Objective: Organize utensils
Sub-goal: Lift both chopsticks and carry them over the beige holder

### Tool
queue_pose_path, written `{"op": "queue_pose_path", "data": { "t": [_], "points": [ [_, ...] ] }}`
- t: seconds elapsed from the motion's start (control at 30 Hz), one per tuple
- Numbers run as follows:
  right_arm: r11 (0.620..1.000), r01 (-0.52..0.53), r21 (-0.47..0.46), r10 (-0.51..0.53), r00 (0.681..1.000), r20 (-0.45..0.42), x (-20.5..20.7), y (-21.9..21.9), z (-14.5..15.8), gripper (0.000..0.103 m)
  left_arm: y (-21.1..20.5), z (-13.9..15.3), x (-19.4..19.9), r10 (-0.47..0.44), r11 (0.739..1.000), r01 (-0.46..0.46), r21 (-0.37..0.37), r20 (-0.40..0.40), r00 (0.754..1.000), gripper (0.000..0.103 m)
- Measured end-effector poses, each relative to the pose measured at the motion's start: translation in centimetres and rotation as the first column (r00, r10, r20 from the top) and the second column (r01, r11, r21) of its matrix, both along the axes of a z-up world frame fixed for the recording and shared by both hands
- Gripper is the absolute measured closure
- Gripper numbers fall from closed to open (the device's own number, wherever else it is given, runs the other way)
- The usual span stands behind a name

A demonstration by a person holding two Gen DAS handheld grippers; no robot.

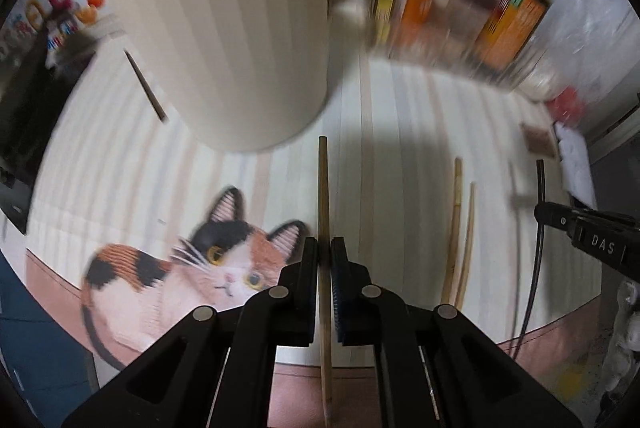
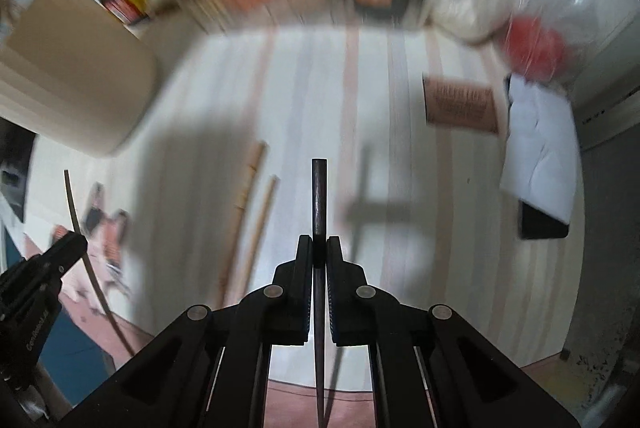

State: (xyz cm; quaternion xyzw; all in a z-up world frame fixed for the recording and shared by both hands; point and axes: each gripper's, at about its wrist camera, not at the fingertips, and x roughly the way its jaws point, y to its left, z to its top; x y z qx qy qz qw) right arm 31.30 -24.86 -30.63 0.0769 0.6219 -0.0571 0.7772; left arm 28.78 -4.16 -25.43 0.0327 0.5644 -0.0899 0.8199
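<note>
Striped bench [image 1: 400, 148]: left gripper [image 1: 324, 256] clamps wooden chopstick [image 1: 323, 196], right gripper [image 2: 319, 252] clamps dark chopstick [image 2: 319, 196]; cream holder [image 1: 240, 28] far-left, nearer left gripper, chopsticks' long axes along fingers.

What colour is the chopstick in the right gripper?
Dark, near black chopstick; clearest in the right wrist view.

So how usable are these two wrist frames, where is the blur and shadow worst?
Left wrist view: the cream ribbed container and bottles are smeared, while the left hand-held gripper and its wooden chopstick stay sharp. Right wrist view: heavier blur throughout, soft shadows across the striped mat; only the right hand-held gripper and its dark chopstick read clearly.
</note>
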Motion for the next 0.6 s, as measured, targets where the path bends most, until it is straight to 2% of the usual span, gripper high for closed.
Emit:
{"op": "queue_pose_path", "data": {
  "t": [0.1, 0.13, 0.33, 0.6],
  "points": [
    [1.0, -0.01, 0.026, 0.008, 0.996, 0.094, -0.3, -0.1, 2.9, 0.096, 1.3, 1.8, -0.9, 0.016, 1.0, -0.015, -0.02, 0.056, 0.998, 0.099],
    [0.999, -0.014, 0.03, 0.011, 0.993, 0.118, -2.5, -0.4, 3.5, 0.096, 1.6, 2.5, -0.8, 0.021, 1.0, -0.019, -0.025, 0.071, 0.997, 0.099],
    [0.994, -0.071, 0.08, 0.047, 0.962, 0.269, -3.0, 1.9, 8.3, 0.097, 3.6, 7.3, -1.4, 0.075, 0.996, -0.065, -0.062, 0.18, 0.981, 0.099],
    [0.982, -0.165, 0.096, 0.101, 0.877, 0.469, -2.6, 6.0, 14.7, 0.097, 7.1, 13.1, -1.7, 0.166, 0.984, -0.14, -0.108, 0.302, 0.939, 0.099]
  ]
}}
